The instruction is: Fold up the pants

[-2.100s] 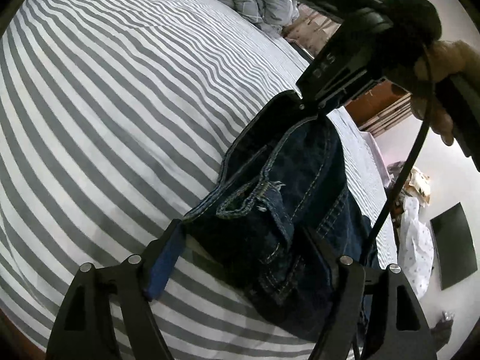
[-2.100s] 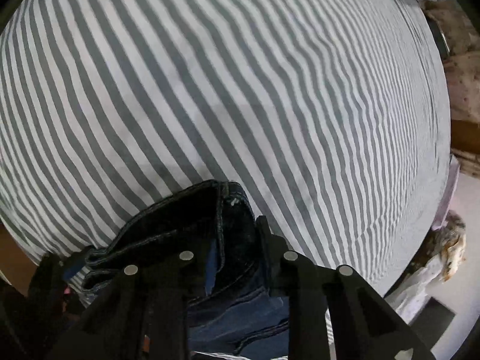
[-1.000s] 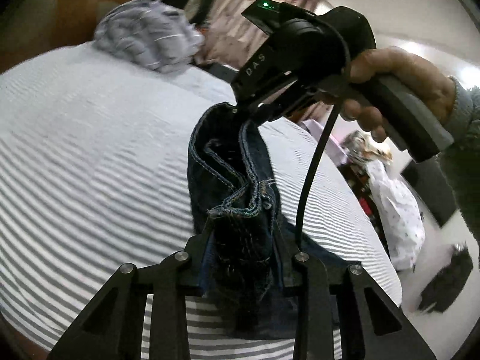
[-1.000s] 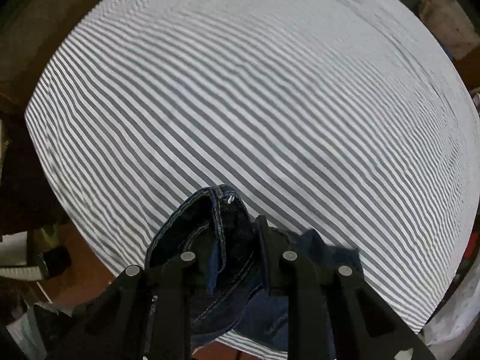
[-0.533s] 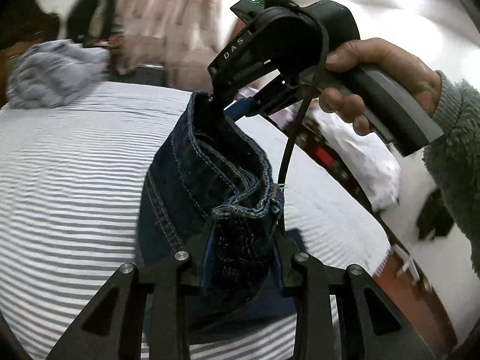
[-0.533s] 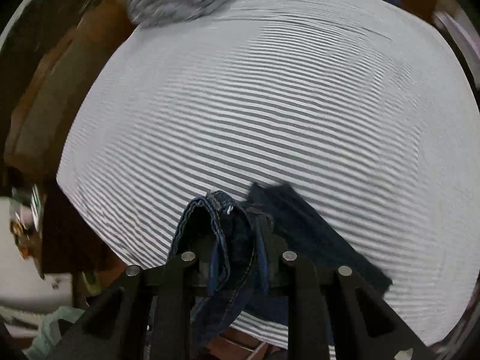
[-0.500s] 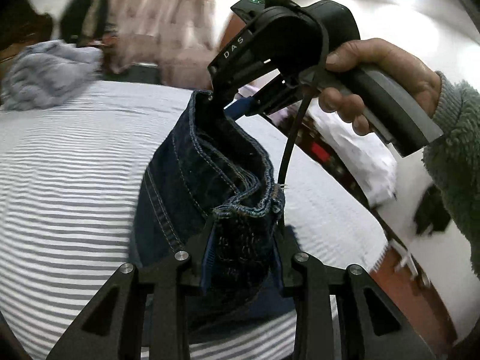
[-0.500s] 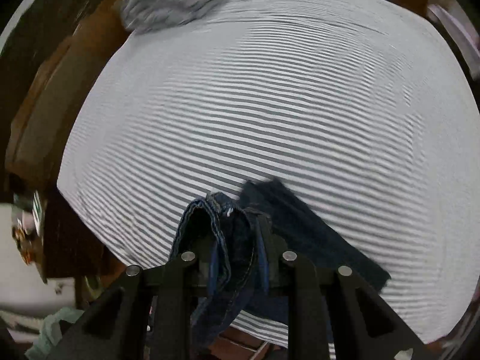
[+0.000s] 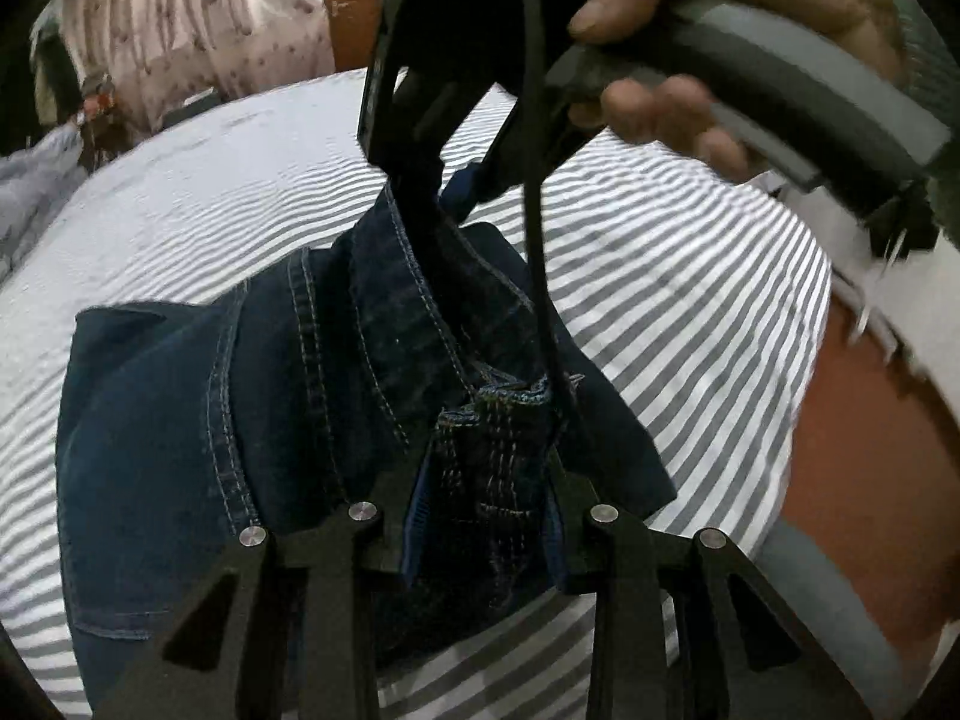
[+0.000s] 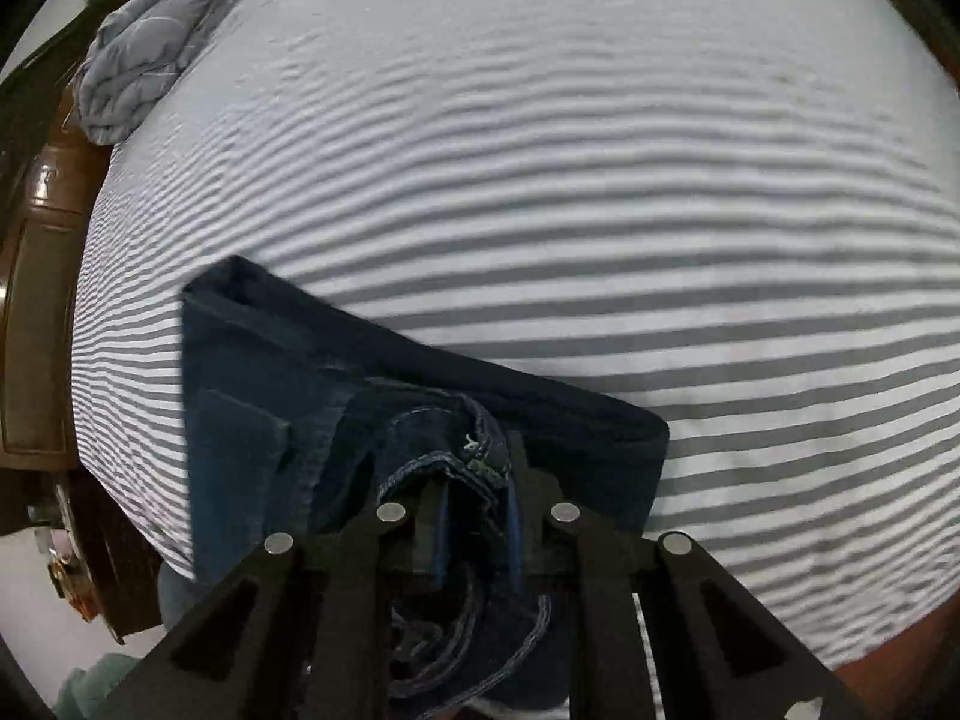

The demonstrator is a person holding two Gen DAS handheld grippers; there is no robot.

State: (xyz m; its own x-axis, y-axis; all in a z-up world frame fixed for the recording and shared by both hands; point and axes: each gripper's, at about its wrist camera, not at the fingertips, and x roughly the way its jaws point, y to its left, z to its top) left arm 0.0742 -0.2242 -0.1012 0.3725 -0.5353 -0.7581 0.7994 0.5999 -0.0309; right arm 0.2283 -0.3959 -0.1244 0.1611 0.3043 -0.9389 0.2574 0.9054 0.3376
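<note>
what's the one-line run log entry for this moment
left tool: shut on jeans | right tool: shut on jeans | jeans: partly on striped bed

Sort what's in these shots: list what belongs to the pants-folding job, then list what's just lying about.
Part of the job:
- dark blue jeans
- left gripper, clamped on their bunched edge
- right gripper, also clamped on denim, jaws just closed tighter
- striped bedsheet under them

Lying about:
- crumpled grey cloth at the bed's far corner
- patterned curtain
</note>
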